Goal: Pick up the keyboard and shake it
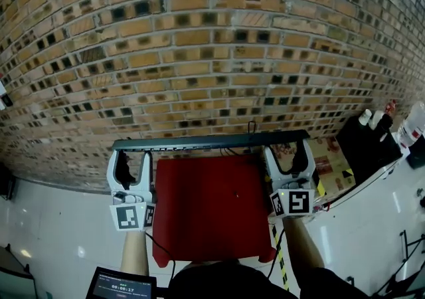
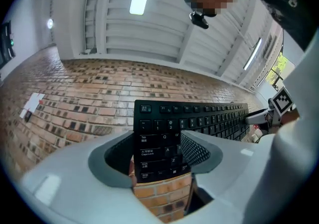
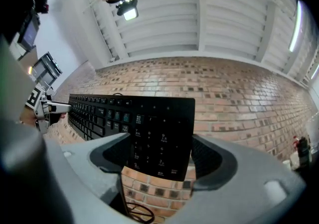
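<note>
Keyboard point(image 1: 209, 141) hung lifted, ends clamped in left gripper point(image 1: 133, 158) and right gripper point(image 1: 290, 155); shaking probably remained, demanding firm, matched strokes.

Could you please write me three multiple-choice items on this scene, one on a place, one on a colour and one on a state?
1. Where do the two grippers hold the flat black computer keyboard?
A. Both at its middle
B. One at each end
C. Both at one end

2. What colour is the smooth square tabletop below the keyboard?
A. Blue
B. Green
C. Red

3. What state is the keyboard in?
A. Raised off the tabletop, clamped in both grippers
B. Lying flat on the tabletop, untouched
C. Broken into two halves

Answers:
1 B: the left gripper clamps its left end and the right gripper its right end.
2 C: the head view shows a plain red top.
3 A: both gripper views show it between their jaws, in the air before the brown brick wall.
</note>
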### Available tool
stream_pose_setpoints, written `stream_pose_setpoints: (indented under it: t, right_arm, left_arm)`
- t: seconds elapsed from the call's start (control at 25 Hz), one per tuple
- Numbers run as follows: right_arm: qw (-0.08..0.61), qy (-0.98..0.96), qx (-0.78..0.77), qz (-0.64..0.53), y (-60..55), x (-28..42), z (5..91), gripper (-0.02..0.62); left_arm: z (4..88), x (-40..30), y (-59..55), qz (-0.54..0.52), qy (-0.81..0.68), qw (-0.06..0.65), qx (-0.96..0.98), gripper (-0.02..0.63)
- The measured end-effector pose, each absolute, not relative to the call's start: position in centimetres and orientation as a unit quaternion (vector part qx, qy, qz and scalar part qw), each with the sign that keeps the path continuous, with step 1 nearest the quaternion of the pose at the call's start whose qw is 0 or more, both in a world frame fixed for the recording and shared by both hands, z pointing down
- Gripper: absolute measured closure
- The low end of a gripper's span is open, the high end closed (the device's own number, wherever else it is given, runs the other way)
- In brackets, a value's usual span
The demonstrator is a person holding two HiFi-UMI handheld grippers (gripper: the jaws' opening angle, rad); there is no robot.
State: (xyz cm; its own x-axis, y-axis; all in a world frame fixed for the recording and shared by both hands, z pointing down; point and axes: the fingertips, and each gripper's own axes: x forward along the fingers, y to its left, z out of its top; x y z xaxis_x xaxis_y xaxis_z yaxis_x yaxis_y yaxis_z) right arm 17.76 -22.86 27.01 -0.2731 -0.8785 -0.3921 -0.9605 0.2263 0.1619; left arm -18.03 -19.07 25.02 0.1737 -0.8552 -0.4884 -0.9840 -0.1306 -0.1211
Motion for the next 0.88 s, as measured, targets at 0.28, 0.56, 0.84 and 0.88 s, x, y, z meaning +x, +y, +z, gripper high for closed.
stream_pose_setpoints:
  t: [0.28,0.56,0.84,0.88]
  right_arm:
    - [0.074,0.789,-0.593,0.144,-24.4,17.8,31.4,0.238]
    - [-0.065,0.806,-0.589,-0.004,-23.1,17.2,47.6,0.238]
    - [-0.161,0.799,-0.571,-0.095,-18.6,17.1,58.6,0.238]
    - [-0.168,0.797,-0.571,-0.099,-18.2,17.1,59.1,0.238]
  left_arm:
    - [29.5,-18.0,-20.4,0.126,0.634,0.171,-0.744,0.310]
    - [47.3,-18.7,-18.9,0.021,0.656,-0.001,-0.754,0.310]
    - [58.5,-18.6,-14.2,-0.057,0.653,-0.115,-0.746,0.311]
    - [59.0,-18.5,-13.7,-0.061,0.654,-0.119,-0.745,0.311]
